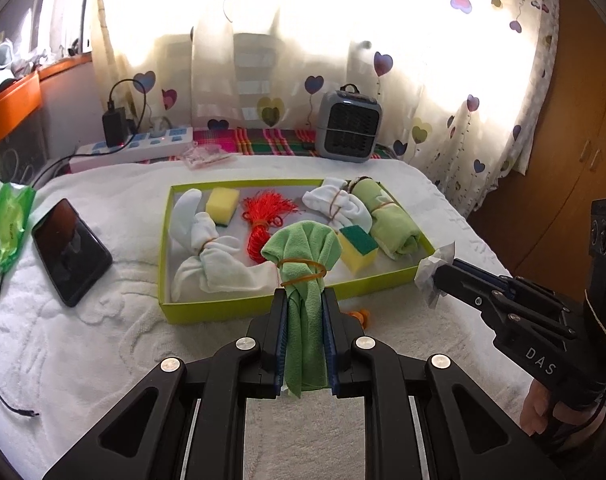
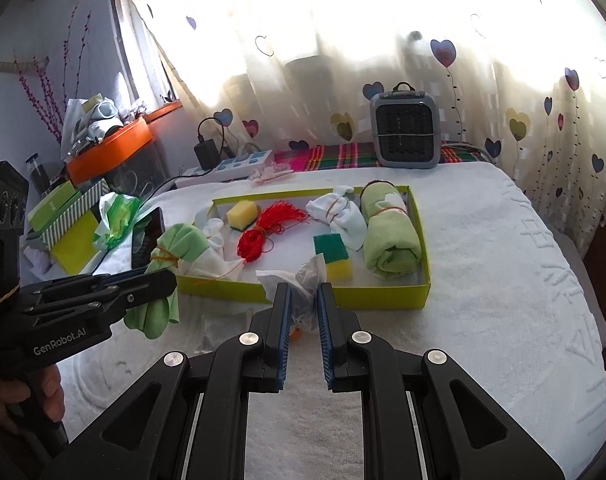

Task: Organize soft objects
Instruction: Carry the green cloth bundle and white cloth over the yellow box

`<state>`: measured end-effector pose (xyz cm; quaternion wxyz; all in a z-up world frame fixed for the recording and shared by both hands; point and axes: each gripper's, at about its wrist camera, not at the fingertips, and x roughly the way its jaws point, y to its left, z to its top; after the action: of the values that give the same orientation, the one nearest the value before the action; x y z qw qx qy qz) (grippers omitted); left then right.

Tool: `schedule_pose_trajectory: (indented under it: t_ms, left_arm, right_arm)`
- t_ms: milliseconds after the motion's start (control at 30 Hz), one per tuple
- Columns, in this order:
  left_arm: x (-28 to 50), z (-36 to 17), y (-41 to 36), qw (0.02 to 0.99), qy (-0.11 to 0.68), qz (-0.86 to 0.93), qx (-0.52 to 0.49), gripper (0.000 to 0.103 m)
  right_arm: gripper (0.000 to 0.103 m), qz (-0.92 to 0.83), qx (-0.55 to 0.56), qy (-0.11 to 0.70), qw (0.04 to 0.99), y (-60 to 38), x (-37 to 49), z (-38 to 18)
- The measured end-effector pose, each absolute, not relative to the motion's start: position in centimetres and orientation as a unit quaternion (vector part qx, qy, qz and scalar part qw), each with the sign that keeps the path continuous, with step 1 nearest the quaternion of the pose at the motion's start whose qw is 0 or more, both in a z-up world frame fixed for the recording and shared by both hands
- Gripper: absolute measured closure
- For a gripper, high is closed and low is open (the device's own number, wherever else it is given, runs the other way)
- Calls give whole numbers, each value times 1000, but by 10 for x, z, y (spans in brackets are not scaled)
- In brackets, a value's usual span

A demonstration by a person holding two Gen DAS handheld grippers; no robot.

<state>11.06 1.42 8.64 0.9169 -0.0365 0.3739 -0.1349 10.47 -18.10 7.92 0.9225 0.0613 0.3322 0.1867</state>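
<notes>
A: From the left wrist, left of the lime box [image 1: 263, 306]: crinkled green wrapper [image 1: 5, 220], glossy black phone [image 1: 71, 250], loose cable end [image 1: 23, 413] on the nubby white bed cover [image 1: 103, 360]. Inside the box: knotted white socks [image 1: 207, 256], yellow sponge [image 1: 222, 205], red tasselled cord [image 1: 263, 216], second sock bundle [image 1: 337, 202], green-topped sponge [image 1: 358, 248], rolled green towel [image 1: 391, 224].

B: Over the near wall?

A: Left tongs [image 1: 305, 308] pinching a soft green cloth bundle [image 1: 303, 256], cinched by an orange rubber band [image 1: 303, 270], lifted above the box's near wall. At the right corner, right tongs [image 1: 437, 276] clamped on something white and crumpled.

B: From the right wrist, more detail: right tongs [image 2: 303, 304] squeezing a crinkly clear plastic bag with white tissue [image 2: 299, 284], in front of the box's [image 2: 383, 300] near wall. Only here, left of the box: striped and green cartons [image 2: 67, 216], orange shelf [image 2: 111, 152]. Behind the box: grey mini fan [image 2: 405, 132], power strip [image 2: 239, 166], heart-print curtain [image 2: 503, 80].
</notes>
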Motion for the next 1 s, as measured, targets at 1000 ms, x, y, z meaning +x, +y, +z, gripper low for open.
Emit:
schedule_pose_trajectory:
  t_ms: [1000]
  left_arm:
    - [198,64,13,909,402,-104,-26,88]
  right_arm:
    - [89,194,49,361,911,-159,201,67]
